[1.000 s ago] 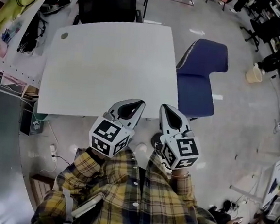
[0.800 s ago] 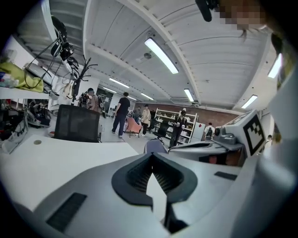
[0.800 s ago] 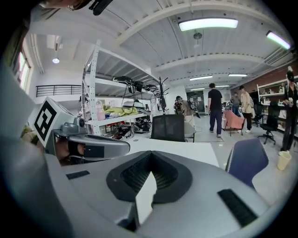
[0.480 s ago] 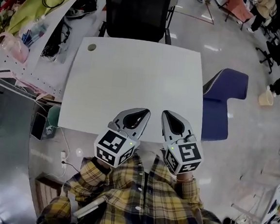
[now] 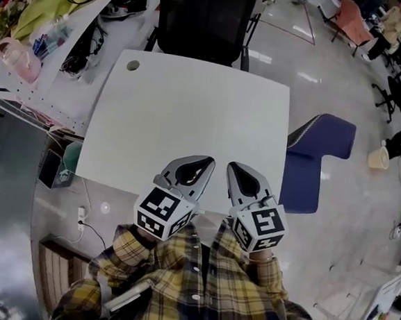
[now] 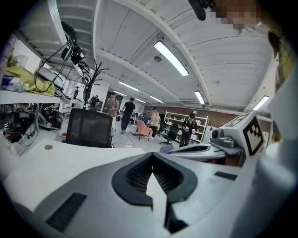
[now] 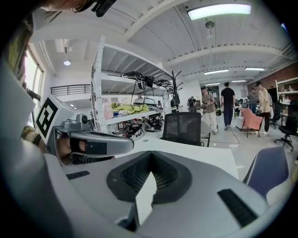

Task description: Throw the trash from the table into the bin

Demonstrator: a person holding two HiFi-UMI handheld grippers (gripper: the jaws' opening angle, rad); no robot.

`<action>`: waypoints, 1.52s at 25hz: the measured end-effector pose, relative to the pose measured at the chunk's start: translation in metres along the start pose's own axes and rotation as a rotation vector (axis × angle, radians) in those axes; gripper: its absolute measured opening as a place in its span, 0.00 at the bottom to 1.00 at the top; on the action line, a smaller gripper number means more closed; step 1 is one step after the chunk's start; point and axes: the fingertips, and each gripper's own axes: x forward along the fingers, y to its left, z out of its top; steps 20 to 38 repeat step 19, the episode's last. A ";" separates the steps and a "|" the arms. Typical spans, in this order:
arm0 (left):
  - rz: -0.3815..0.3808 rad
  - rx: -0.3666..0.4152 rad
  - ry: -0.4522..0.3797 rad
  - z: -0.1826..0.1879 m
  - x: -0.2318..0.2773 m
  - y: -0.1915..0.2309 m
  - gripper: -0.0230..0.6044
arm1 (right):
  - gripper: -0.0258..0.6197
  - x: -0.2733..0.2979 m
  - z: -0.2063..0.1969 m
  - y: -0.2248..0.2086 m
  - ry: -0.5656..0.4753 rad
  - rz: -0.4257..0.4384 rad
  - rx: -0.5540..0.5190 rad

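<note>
The white table [image 5: 191, 106] shows a bare top with only a round cable hole [image 5: 133, 65] at its far left corner; I see no trash on it. My left gripper [image 5: 206, 162] and right gripper [image 5: 232, 166] hover side by side over the table's near edge, both pointing across the top. In the left gripper view the left gripper [image 6: 152, 155] has its jaws closed tip to tip with nothing between them. The right gripper [image 7: 151, 155] looks the same in its own view. No bin is clearly identifiable.
A black office chair [image 5: 204, 17] stands at the table's far side and a blue chair [image 5: 317, 155] at its right. Cluttered shelves [image 5: 37, 30] run along the left. A greenish container [image 5: 71, 160] sits under the table's left corner; a cream bucket [image 5: 378, 157] stands far right.
Both grippers have come forward from in front of the table's near edge to over that edge. The table now sits more central in the head view. Jaws stayed closed.
</note>
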 end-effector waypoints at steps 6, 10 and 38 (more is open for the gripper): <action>0.040 -0.003 -0.012 0.003 0.000 0.006 0.05 | 0.04 0.004 -0.001 -0.007 0.004 0.027 -0.005; 0.057 -0.010 -0.029 0.008 0.000 0.008 0.05 | 0.04 0.005 0.003 -0.009 0.002 0.042 -0.018; 0.051 -0.027 -0.040 0.005 0.000 0.003 0.05 | 0.04 0.001 -0.001 -0.012 0.011 0.040 -0.026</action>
